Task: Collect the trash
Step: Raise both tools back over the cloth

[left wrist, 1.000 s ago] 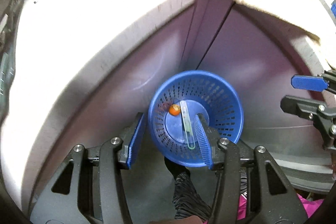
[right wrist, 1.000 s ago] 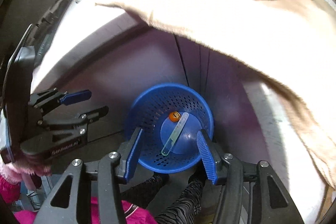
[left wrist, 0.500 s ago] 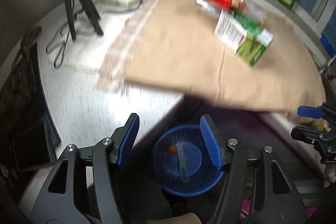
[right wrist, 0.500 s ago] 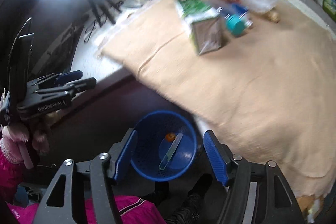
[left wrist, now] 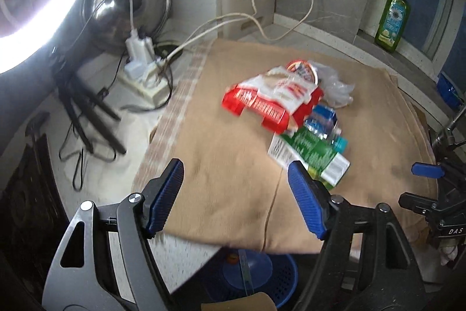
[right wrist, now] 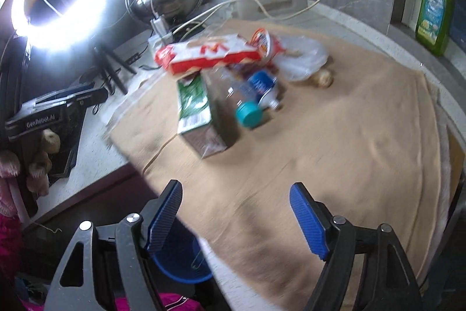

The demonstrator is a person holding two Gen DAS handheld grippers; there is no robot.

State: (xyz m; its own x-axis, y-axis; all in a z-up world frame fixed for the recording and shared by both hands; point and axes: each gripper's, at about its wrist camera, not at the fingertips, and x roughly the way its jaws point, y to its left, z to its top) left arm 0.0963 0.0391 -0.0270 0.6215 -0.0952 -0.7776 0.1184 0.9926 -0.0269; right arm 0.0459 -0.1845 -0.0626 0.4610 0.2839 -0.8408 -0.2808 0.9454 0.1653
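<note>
While over cloth | left hand-held gripper spread | right hand-held gripper spread

Both views swing up from the floor to the countertop. The blue basket, centred a second ago, now sits at the bottom edge, half hidden under the tan cloth. The trash pile fills mid-frame. The left gripper and right gripper now frame cloth with jaws apart.
</note>
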